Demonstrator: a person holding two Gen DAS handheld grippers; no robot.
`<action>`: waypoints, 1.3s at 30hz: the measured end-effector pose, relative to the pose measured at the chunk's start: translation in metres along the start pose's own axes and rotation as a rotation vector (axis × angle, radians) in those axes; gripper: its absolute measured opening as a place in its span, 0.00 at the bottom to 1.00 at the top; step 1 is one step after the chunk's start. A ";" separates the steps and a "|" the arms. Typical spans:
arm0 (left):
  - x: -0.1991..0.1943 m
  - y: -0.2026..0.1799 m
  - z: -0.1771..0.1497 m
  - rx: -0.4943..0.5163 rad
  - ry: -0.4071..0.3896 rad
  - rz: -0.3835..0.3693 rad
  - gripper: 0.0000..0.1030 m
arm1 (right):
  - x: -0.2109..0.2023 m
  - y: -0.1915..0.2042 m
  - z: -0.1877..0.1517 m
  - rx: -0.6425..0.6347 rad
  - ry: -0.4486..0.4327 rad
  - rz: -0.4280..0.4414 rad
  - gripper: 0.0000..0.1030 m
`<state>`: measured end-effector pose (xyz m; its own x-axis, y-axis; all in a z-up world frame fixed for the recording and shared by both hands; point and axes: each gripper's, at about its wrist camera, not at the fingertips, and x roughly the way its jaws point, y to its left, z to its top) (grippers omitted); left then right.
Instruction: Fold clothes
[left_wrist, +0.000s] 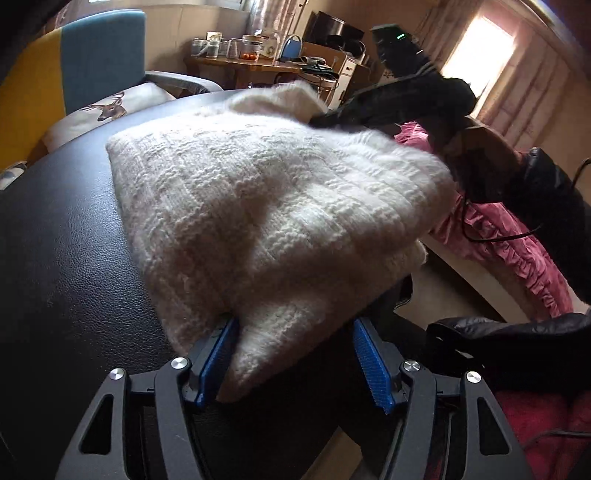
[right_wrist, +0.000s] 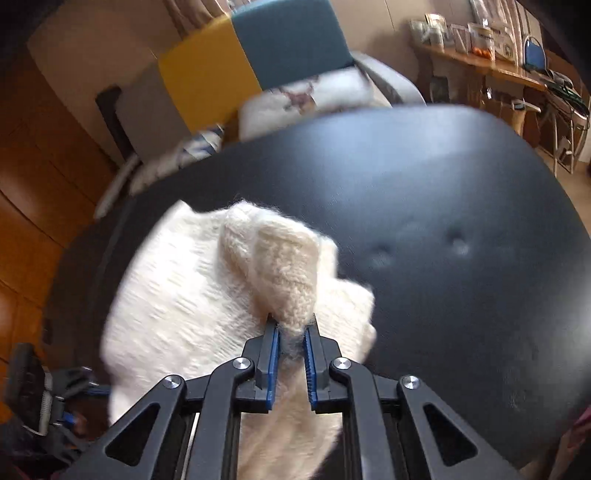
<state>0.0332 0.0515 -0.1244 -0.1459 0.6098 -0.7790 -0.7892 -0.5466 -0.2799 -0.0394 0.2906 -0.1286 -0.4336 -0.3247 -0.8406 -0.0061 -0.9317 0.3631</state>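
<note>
Sweater (left_wrist: 258, 192), one: right gripper (right_wrist: 293, 328) pinches its fold, left gripper (left_wrist: 291, 332) gapes around its corner

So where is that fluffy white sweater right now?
The white sweater lies on the black padded surface; the right hand-held gripper pinches a bunched fold, and the left hand-held gripper straddles its near corner.

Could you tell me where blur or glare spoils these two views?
Left wrist view: the window blows out white and the right tool smears; right wrist view: the white sweater edges and the black tabletop are motion-blurred.
</note>
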 end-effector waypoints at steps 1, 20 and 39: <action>-0.001 0.000 0.000 0.003 0.009 -0.009 0.64 | 0.006 -0.009 -0.006 0.031 -0.009 0.028 0.11; -0.025 0.080 0.124 -0.336 -0.184 -0.269 0.68 | -0.061 0.008 -0.076 -0.110 0.010 0.305 0.25; 0.050 0.024 0.151 -0.060 -0.061 -0.098 0.69 | -0.006 -0.016 -0.152 0.037 0.246 0.617 0.04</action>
<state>-0.0832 0.1550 -0.0855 -0.1074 0.6943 -0.7116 -0.7647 -0.5151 -0.3872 0.1002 0.2827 -0.1902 -0.1492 -0.8286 -0.5396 0.1441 -0.5581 0.8171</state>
